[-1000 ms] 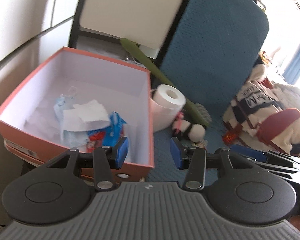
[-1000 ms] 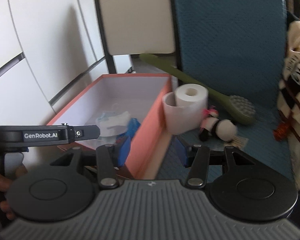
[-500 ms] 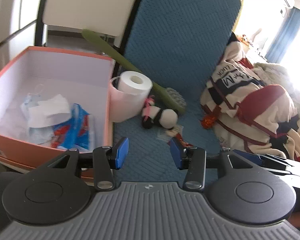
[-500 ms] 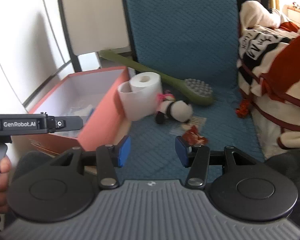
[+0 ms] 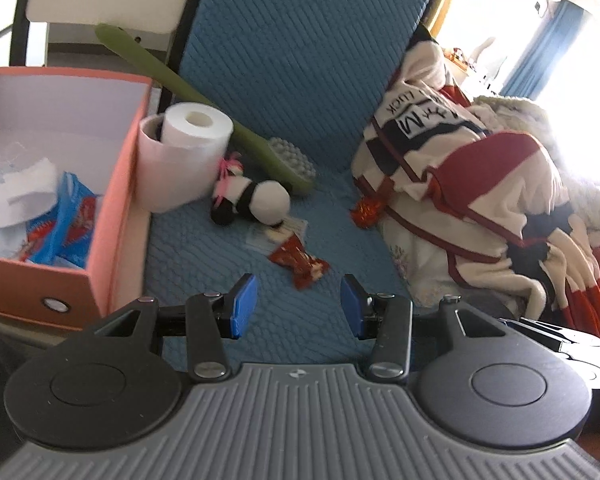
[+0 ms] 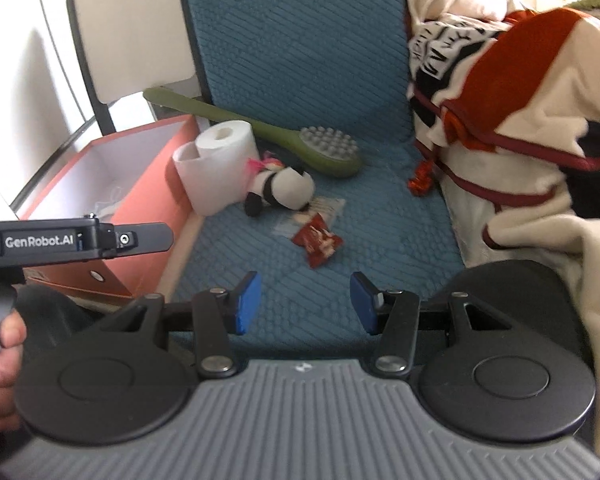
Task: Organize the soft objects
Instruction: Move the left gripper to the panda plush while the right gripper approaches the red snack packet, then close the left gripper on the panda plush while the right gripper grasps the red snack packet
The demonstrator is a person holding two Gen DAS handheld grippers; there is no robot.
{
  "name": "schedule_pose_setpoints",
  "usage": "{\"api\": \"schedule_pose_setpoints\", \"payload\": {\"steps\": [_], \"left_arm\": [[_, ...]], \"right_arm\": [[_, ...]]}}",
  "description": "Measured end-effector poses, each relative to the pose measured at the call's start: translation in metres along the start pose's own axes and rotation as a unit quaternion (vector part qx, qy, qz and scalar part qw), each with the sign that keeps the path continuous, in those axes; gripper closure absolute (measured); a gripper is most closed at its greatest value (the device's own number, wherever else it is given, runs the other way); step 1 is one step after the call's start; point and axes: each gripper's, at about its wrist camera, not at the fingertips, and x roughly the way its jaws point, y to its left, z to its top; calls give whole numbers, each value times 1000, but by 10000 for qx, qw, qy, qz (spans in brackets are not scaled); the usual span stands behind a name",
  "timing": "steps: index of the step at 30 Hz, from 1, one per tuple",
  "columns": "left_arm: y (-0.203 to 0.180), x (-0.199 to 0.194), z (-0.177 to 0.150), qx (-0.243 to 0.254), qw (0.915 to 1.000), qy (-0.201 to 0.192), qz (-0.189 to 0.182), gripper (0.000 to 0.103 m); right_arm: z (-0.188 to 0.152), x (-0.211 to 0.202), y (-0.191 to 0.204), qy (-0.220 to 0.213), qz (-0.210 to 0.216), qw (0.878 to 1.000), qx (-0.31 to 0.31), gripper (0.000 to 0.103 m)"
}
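1. Panda plush (image 5: pixel 256 200) — that's my soft thing to sort, and it's lying on its side on the blue seat cushion (image 5: pixel 204 256), straight ahead of and beyond both grippers, touching the toilet paper roll (image 5: pixel 184 156).
2. Its long axis runs roughly left-right across my view, round white end to the right, dark end with the pink tuft toward the roll.
3. Left gripper (image 5: pixel 296 306) is spread apart with nothing between the blue pads. Right gripper (image 6: pixel 305 302) — same deal, spread and empty.
4. Both sit about equally far back, so I can't really tell which is nearer. A red snack wrapper (image 5: pixel 300 264) lies between the grippers and the panda, so I'd reach over it.
5. Orange box (image 5: pixel 112 208) stands to the left, just beside the roll. In it: blue-and-red packets (image 5: pixel 66 220) and some white paper or tissue (image 5: pixel 24 192).
6. Green long-handled brush (image 5: pixel 260 148) lies diagonally behind the panda; a heap of blankets (image 5: pixel 480 200) fills the right side.
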Motion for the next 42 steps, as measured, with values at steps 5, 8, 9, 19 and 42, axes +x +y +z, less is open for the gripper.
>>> {"api": "schedule_pose_setpoints", "payload": {"steps": [5, 8, 9, 19, 42], "left_arm": [[-11, 11, -11, 94, 9998, 154, -29, 51], [-14, 21, -15, 206, 9997, 161, -28, 51], [-13, 25, -16, 233, 9996, 164, -7, 51], [-3, 81, -8, 228, 9993, 301, 4, 51], [27, 189, 51, 132, 9993, -53, 337, 15]], "right_arm": [[-12, 2, -14, 81, -93, 9998, 123, 50], [-19, 7, -22, 88, -129, 9996, 233, 50], [-21, 10, -23, 103, -130, 9995, 254, 50], [-15, 57, -22, -79, -30, 9997, 233, 50], [28, 179, -20, 195, 200, 9994, -190, 50]]}}
